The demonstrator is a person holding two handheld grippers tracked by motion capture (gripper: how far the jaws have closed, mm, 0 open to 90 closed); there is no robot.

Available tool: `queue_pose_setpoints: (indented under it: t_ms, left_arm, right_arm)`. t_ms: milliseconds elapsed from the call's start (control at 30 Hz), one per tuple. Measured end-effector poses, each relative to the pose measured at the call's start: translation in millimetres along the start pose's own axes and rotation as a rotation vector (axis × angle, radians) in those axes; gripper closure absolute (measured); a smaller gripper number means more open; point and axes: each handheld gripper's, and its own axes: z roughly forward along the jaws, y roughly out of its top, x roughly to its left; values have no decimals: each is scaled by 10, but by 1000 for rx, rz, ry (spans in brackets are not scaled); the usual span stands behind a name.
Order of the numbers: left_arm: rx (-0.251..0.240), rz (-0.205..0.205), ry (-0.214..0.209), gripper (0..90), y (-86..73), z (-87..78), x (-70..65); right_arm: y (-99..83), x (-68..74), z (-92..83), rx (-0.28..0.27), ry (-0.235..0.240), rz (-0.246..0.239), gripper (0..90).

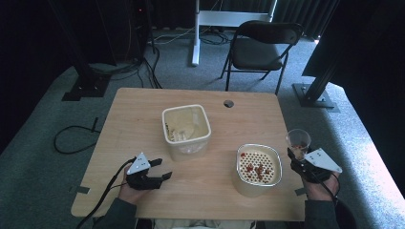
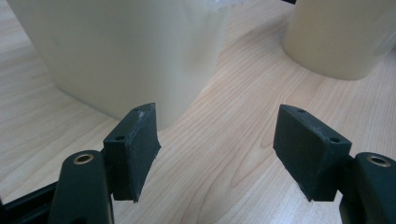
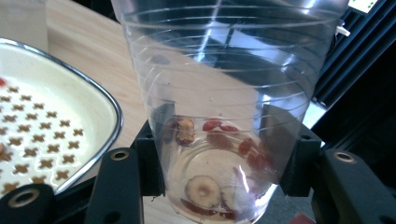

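Observation:
My right gripper is shut on a clear plastic cup at the table's right edge. In the right gripper view the cup stands upright between the jaws of that gripper, with red pieces and pale slices in its bottom. Just left of it sits a cream pot with a perforated strainer insert holding red bits; its rim is beside the cup. My left gripper rests on the table at the front left, open, nothing between its jaws. It faces the wall of a cream square bin.
The square bin stands in the middle of the wooden table and holds pale scraps. A cable hole is near the far edge. A folding chair stands beyond the table. The strainer pot's side lies off to the left gripper's right.

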Motion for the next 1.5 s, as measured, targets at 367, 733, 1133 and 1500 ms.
queue_pose_setpoints:
  t_ms: [367,733,1133,1500]
  left_arm:
    - [22,3,-8,314,-12,51,-22]
    - [25,9,-10,314,-8,63,-31]
    - [30,6,-11,314,-7,72,-34]
    - [29,5,-13,314,-7,79,-33]
  right_arm:
    - [63,83,-8,74,-45,-126,453]
    - [174,162,-61,122,-71,-326,452]
    - [242,194,-96,171,-93,-499,449]
    - [335,256,-111,198,-121,-639,449]
